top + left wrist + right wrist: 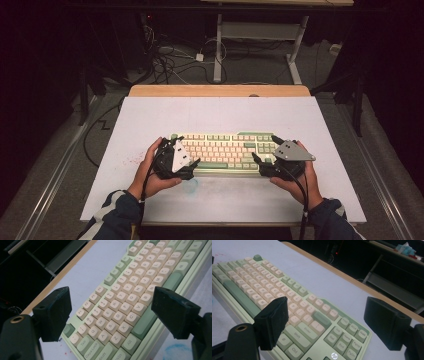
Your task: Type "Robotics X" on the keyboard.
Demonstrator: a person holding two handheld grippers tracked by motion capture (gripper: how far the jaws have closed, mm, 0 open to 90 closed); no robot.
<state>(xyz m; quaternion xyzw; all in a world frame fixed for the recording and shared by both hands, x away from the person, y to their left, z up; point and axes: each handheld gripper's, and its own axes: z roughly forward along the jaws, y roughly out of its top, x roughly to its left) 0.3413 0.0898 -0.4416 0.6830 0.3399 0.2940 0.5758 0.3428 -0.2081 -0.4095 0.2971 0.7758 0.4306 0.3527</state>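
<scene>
Both tools spread wide: left tool (192, 162) brackets the keyboard (225, 151) at its Tab end, right tool (260, 161) its Enter end, so I can likely grip both ends off the tabletop (215, 112).

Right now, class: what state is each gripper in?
Left gripper: open, holding nothing, jaws spread over the keyboard's left end.
Right gripper: open, holding nothing, jaws spread over its right end.
</scene>
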